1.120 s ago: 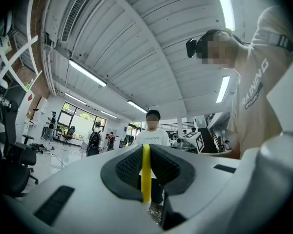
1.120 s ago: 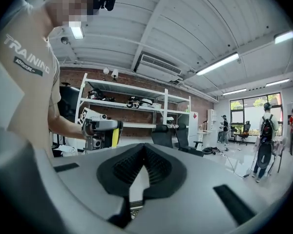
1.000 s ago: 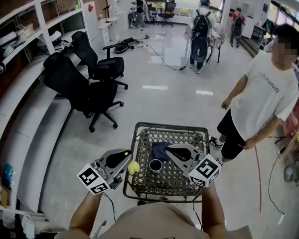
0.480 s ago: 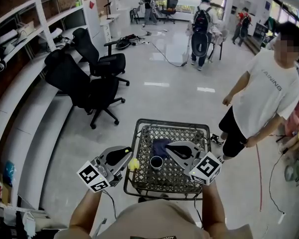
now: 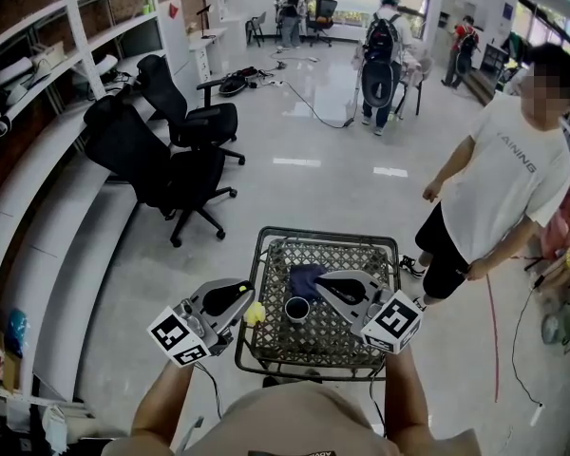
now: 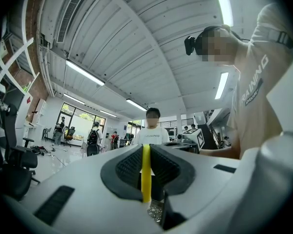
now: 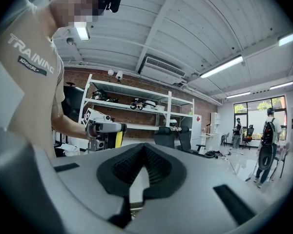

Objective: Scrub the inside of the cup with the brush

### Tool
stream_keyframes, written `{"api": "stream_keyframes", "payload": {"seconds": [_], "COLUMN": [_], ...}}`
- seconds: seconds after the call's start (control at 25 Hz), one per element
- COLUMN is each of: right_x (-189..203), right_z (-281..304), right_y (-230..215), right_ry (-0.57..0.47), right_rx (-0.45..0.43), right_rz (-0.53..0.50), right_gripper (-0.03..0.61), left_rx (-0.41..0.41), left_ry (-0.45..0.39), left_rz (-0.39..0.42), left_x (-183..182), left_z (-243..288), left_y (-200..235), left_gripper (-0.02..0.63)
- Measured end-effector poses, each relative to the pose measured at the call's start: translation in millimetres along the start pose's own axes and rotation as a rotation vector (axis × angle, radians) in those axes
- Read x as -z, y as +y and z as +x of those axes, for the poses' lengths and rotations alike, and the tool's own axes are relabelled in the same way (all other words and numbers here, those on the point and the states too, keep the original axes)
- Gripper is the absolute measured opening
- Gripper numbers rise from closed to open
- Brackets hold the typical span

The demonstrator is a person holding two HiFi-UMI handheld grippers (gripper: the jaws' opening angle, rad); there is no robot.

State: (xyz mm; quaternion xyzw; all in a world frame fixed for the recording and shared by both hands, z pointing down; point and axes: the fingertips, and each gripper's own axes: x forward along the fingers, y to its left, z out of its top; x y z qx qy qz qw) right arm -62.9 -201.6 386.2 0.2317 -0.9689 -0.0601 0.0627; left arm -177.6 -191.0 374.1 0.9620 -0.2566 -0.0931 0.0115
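A dark cup [image 5: 296, 311] stands upright on the wicker-topped table [image 5: 337, 350], with a blue cloth [image 5: 304, 280] just behind it. My left gripper [image 5: 244, 304] is left of the cup, shut on the yellow brush [image 5: 255, 315], whose head sticks out toward the cup but stays outside it. In the left gripper view the brush's thin yellow handle [image 6: 145, 169] is pinched between the pads of that gripper [image 6: 145, 152]. My right gripper [image 5: 321, 288] is close on the cup's right, its jaws shut and nothing seen between them [image 7: 144, 152]. The left gripper [image 7: 103, 128] faces it.
A person in a white T-shirt [image 5: 508, 179] stands right of the table. Black office chairs [image 5: 171, 164] and white shelving [image 5: 47, 74] are on the left. More people [image 5: 385, 46] stand far back. A cable [image 5: 494, 340] lies on the floor at right.
Both grippers, the brush and the cup keep their places. Only the people far at the back have walked a little.
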Motion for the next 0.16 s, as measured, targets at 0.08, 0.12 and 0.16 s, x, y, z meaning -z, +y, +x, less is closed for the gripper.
{"api": "stream_keyframes", "payload": {"seconds": [0.08, 0.12, 0.16], "right_x": [0.3, 0.9, 1.6], "right_z": [-0.7, -0.9, -1.1], "right_y": [1.2, 1.8, 2.4], "right_ry": [-0.003, -0.004, -0.005], "right_rx": [0.002, 0.003, 0.003], "right_rz": [-0.003, -0.002, -0.001], "right_gripper": [0.015, 0.015, 0.015], "left_rx": [0.001, 0.001, 0.001], "left_ry": [0.002, 0.003, 0.004], "left_rz": [0.004, 0.006, 0.008], "left_x": [0.7, 1.2, 1.7], "left_z": [-0.4, -0.8, -1.2], "left_y": [-1.0, -1.2, -1.3], "left_gripper": [0.052, 0.052, 0.052]}}
